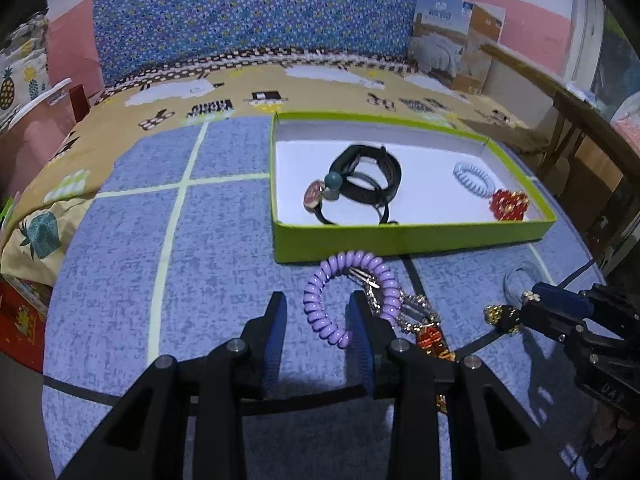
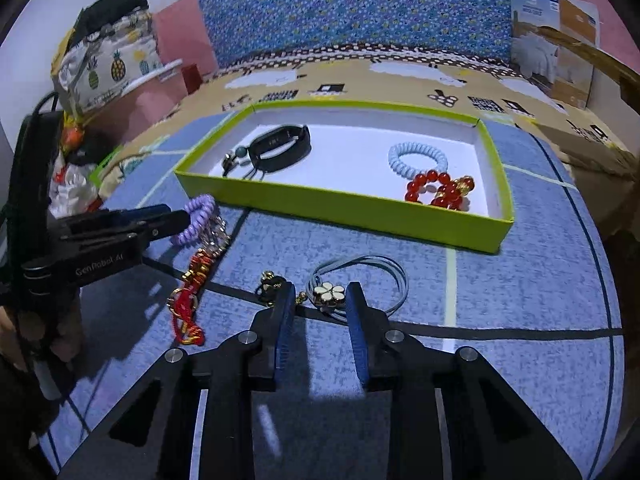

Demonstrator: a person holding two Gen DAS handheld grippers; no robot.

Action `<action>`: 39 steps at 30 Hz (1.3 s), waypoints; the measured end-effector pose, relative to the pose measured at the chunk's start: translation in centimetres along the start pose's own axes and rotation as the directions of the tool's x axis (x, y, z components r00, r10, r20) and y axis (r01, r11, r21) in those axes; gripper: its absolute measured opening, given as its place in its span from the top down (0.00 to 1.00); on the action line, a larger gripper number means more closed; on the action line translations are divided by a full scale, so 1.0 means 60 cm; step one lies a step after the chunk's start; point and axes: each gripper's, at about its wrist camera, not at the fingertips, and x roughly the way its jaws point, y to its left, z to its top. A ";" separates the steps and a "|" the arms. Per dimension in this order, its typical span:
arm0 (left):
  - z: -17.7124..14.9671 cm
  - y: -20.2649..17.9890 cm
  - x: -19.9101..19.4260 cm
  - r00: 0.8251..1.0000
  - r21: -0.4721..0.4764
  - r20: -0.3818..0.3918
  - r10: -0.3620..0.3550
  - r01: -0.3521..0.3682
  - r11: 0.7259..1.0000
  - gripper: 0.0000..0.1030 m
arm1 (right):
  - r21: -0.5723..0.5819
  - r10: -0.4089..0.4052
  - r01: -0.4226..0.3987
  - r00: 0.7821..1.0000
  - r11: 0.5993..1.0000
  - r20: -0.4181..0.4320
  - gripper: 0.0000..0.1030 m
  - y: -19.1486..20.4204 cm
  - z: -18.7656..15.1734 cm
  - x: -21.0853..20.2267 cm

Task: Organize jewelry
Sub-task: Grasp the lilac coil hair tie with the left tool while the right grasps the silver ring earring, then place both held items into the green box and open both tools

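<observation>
An open green box (image 1: pixel 400 240) (image 2: pixel 340 216) on the blue mat holds a black band (image 1: pixel 372 176) (image 2: pixel 280 146), a pale blue coil (image 1: pixel 474 178) (image 2: pixel 416 158) and a red bead bracelet (image 1: pixel 510 204) (image 2: pixel 440 190). In front of it lies a purple coil bracelet (image 1: pixel 316 300) (image 2: pixel 196 216). My left gripper (image 1: pixel 318 308) is open, one finger inside the ring and the coil's left side between the jaws. My right gripper (image 2: pixel 320 298) is open around a gold flower charm (image 2: pixel 329 294) on a grey cord (image 2: pixel 384 276); the pads do not clearly press it.
Red-and-gold strands (image 2: pixel 188 308) (image 1: pixel 434 340) and a black-and-gold bead piece (image 2: pixel 268 284) lie on the mat between the grippers. A pineapple-print bag (image 2: pixel 108 64) stands back left, a printed package (image 1: pixel 456 40) back right, and a wooden frame (image 1: pixel 560 112) at the right edge.
</observation>
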 end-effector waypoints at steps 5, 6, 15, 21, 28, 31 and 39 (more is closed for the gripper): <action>0.003 -0.017 0.004 1.000 0.047 -0.005 0.019 -0.019 0.999 0.88 | -0.034 -0.020 0.020 1.000 0.999 -0.008 0.84 0.004 0.000 0.005; 0.003 -0.021 0.004 1.000 0.055 -0.004 0.015 -0.014 0.998 0.90 | -0.043 -0.025 0.025 1.000 0.999 -0.007 0.84 0.005 0.000 0.005; -0.012 -0.016 -0.034 0.999 0.049 0.040 -0.028 0.026 0.998 0.91 | -0.041 -0.030 0.031 0.999 0.999 0.027 0.84 0.004 -0.005 -0.019; -0.016 -0.007 -0.071 0.995 0.030 0.083 -0.048 0.046 0.999 0.91 | -0.024 -0.020 0.022 0.997 0.999 0.069 0.84 0.000 -0.003 -0.050; 0.001 -0.010 -0.089 0.992 0.030 0.112 -0.059 0.056 0.998 0.91 | -0.010 -0.015 0.016 0.995 1.000 0.099 0.84 -0.010 0.007 -0.073; 0.011 -0.016 -0.088 0.991 0.039 0.114 -0.063 0.059 0.998 0.91 | -0.008 -0.020 0.021 0.994 1.000 0.108 0.84 -0.016 0.015 -0.078; 0.054 -0.040 -0.068 0.991 0.070 0.118 -0.070 0.062 0.996 0.91 | -0.008 -0.032 0.034 0.989 0.999 0.143 0.84 -0.038 0.059 -0.084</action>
